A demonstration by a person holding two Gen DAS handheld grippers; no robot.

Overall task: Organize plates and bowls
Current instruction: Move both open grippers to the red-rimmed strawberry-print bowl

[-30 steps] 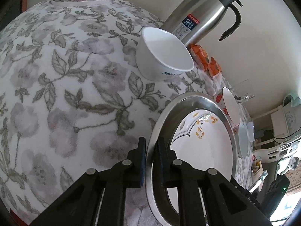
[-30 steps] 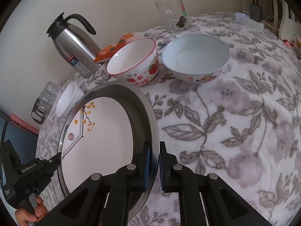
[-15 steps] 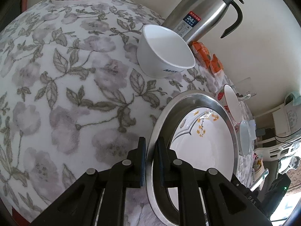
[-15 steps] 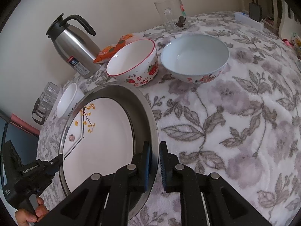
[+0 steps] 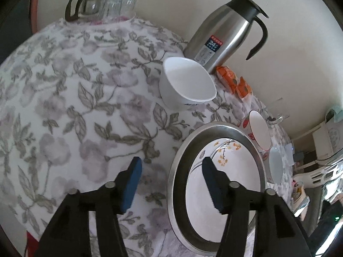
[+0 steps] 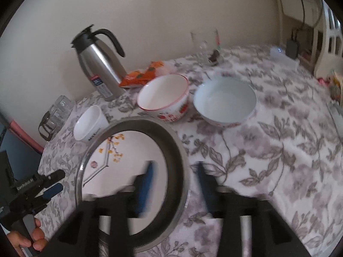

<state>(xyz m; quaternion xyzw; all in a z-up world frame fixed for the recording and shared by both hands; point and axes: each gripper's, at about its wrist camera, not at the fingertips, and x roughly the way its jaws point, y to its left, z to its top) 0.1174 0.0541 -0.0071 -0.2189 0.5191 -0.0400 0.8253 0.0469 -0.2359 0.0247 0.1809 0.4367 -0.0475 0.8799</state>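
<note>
A wide steel dish [image 5: 179, 167] lies on the flowered tablecloth with a white plate [image 5: 227, 171] bearing yellow flowers inside it. My left gripper [image 5: 171, 162] hangs just above the dish's left rim; its jaws are opening, the rim lies between them, and the pads are off it. My right gripper [image 6: 175, 166] straddles the right rim of the steel dish [image 6: 179, 147] the same way, jaws opening, blurred. Behind stand a small white bowl [image 5: 186, 85], a strawberry bowl [image 6: 165, 98] and a pale blue bowl [image 6: 225, 102].
A steel thermos [image 5: 225, 34] and orange snack packets [image 5: 233, 81] sit by the wall. Glass jug and tumblers [image 5: 100, 4] stand at the far corner, a glass mug [image 6: 205, 47] at the back. A hand [image 6: 32, 237] holds the left gripper [image 6: 55, 183].
Both grippers were shut on the steel dish's rim; now both have let go, spread their jaws and risen a little. The dish and plate stay on the cloth.
</note>
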